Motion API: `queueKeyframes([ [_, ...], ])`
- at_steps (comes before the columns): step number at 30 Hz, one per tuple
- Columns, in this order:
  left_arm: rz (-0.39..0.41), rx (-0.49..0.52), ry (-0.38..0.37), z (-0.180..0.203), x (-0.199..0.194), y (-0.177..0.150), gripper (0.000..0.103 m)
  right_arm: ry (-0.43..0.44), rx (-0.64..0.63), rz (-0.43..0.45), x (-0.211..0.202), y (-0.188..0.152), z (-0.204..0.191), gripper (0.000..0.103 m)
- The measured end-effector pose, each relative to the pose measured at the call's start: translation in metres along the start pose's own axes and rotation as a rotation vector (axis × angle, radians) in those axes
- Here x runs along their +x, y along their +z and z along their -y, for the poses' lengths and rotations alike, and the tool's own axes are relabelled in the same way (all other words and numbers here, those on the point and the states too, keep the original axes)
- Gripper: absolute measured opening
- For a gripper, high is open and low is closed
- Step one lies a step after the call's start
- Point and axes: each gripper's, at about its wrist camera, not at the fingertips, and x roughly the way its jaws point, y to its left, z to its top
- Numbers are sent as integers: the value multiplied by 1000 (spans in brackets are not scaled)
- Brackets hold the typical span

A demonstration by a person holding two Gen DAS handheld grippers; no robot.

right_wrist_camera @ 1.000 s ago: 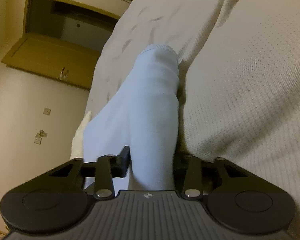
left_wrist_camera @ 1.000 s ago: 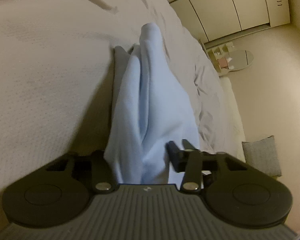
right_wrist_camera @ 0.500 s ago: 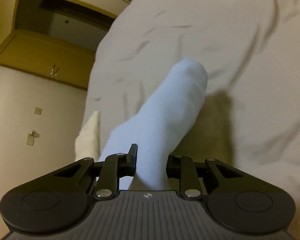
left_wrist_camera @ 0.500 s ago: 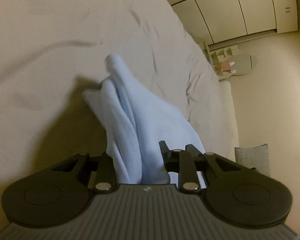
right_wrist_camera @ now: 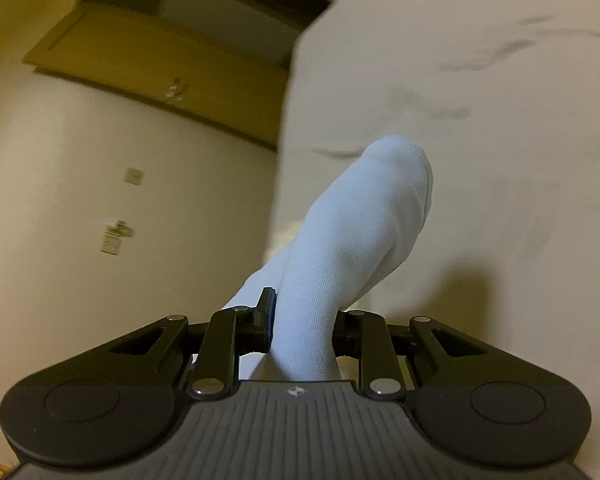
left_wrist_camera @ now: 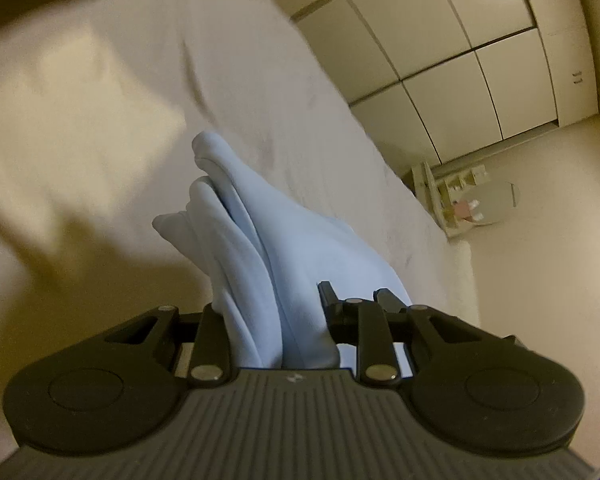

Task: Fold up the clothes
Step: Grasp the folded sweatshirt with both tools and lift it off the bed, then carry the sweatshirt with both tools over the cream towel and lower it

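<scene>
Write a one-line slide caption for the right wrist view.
Right tongs shut on a bunched light blue garment, held above a white bed.

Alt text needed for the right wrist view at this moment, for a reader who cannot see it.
The right gripper is clamped on a bunched fold of light blue garment, which rises from the jaws above a white bedspread. To the left are a cream wall and a wooden door frame, slightly blurred.
</scene>
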Motion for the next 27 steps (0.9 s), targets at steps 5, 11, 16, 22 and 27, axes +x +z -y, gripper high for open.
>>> queueKeyframes([
  [5, 66, 75, 24, -49, -32, 95, 22, 72, -81, 29, 116, 12, -59, 24],
  [11, 19, 26, 84, -152, -2, 150, 24, 33, -175, 56, 232, 3, -55, 24],
  [16, -52, -51, 141, -216, 27, 138, 29, -166, -68, -125, 301, -32, 14, 38],
  [22, -73, -124, 131, -255, 22, 116, 33, -183, 13, -128, 276, -41, 31, 55],
  [27, -72, -92, 163, -244, 14, 109, 33, -189, -45, -135, 263, -40, 23, 39],
])
